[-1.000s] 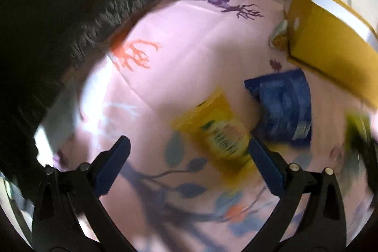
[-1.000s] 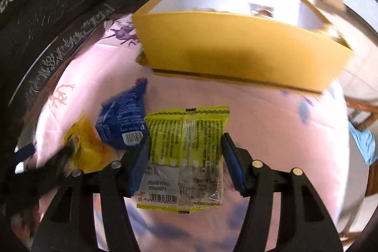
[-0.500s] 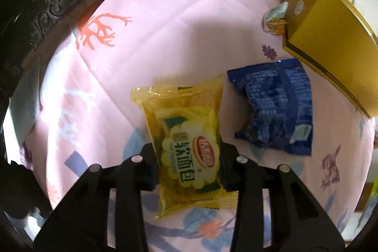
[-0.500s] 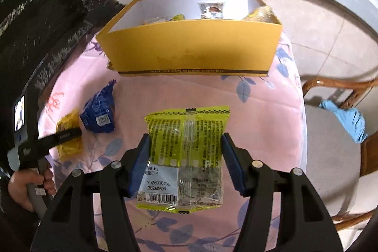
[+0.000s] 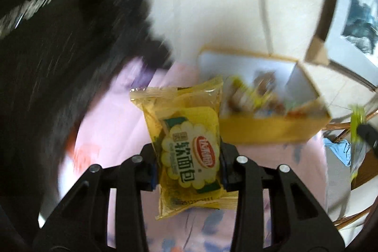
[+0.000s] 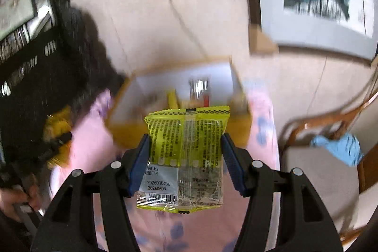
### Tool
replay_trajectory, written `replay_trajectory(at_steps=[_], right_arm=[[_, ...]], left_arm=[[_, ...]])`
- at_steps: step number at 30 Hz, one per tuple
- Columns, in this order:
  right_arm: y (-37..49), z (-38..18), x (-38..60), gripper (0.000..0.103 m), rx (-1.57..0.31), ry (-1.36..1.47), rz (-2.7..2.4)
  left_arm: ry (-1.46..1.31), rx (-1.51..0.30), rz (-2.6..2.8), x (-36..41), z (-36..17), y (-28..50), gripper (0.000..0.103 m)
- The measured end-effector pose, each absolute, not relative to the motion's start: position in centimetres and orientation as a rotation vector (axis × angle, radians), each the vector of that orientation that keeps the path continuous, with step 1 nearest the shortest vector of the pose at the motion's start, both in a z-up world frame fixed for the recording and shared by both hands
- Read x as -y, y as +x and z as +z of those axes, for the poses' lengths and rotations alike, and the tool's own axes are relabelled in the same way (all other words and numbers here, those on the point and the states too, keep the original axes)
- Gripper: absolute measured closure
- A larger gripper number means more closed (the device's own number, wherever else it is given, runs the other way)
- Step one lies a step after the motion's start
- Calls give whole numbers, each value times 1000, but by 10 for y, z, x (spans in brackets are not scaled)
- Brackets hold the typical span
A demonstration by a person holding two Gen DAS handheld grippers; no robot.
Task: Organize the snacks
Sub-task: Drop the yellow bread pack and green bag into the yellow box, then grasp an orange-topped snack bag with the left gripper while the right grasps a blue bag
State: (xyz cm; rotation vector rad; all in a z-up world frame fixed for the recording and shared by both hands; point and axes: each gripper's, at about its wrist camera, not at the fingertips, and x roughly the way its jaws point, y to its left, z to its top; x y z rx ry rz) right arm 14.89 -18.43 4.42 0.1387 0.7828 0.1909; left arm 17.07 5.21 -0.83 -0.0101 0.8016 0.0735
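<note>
Clamping a yellow bread packet (image 5: 189, 152) between my left gripper (image 5: 187, 167) pads, I hold it clear of the pink tablecloth (image 5: 113, 124) — the open yellow box (image 5: 271, 131) of snacks sits just ahead and to the right of those jaws. My right gripper (image 6: 185, 162) grips a lime-green snack packet (image 6: 186, 155) by its sides — the same box (image 6: 127, 131) lies straight ahead beyond it.

Bread packet (image 5: 189, 152): sat between the left gripper (image 5: 187, 170) pads, above the tablecloth (image 5: 113, 129).
Box (image 5: 271, 131): stood on the tablecloth beyond the packet, to its right, with snacks inside.
Crisp packet (image 6: 186, 157): sat between the right gripper (image 6: 185, 163) pads, before the box.
Chair (image 6: 319, 171): stood right of the table.
</note>
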Motion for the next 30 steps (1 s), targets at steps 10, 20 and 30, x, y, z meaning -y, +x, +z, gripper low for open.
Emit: replay_trajectory(at_steps=[10,20,30], right_arm=[[284,64,189,42,-733,184,247],[328,20,184,1,-822,154,171],[246,29,135,1,-810,45,323]], left_arm=[[85,-771,-26,-4,-3,300,65],[36,-688,40,-9,-17,318,2],[87,-706,316,-115,-18,241,2]])
